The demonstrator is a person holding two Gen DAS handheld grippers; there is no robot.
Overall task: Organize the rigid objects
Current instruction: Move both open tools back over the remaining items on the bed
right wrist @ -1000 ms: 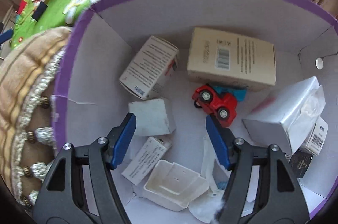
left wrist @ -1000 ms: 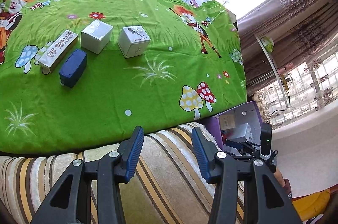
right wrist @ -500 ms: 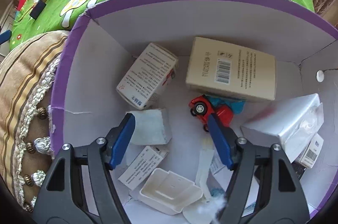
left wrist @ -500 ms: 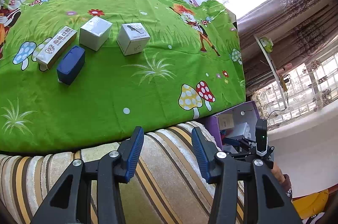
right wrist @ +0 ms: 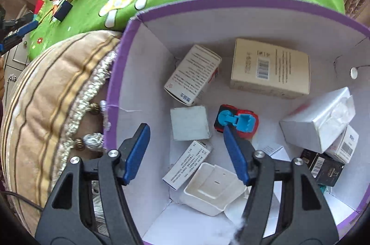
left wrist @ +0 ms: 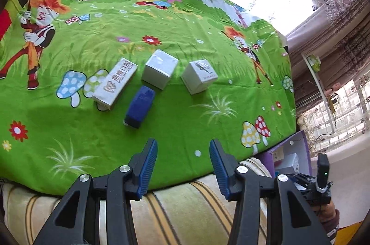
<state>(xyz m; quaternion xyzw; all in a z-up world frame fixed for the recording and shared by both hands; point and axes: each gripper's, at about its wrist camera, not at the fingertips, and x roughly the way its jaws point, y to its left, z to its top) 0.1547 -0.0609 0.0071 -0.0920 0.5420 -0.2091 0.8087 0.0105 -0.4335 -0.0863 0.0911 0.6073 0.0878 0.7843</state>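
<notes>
On the green cartoon cloth (left wrist: 185, 124) lie a long white box (left wrist: 115, 84), a plain white cube (left wrist: 159, 68), a printed white cube (left wrist: 200, 76) and a dark blue box (left wrist: 140, 106). My left gripper (left wrist: 182, 142) hovers open over the cloth's near edge, short of the blue box, holding nothing. My right gripper (right wrist: 185, 127) points down into the purple box (right wrist: 231, 1). Its jaws are closing and grip nothing. A white cube (right wrist: 189, 122) lies on the floor below them. A red and blue toy car (right wrist: 238, 122) sits by the right finger.
The purple box also holds a beige carton (right wrist: 270, 69), a printed white carton (right wrist: 192, 76), a white plastic tray (right wrist: 212, 189), a torn white box (right wrist: 319, 120) and a black box (right wrist: 323, 167). A striped cushion (right wrist: 57, 94) borders it. Curtains and a window stand behind the table.
The left gripper has moved forward over the cloth, so the four boxes look nearer. The right gripper has risen a little. The toy car has turned over, blue part now up.
</notes>
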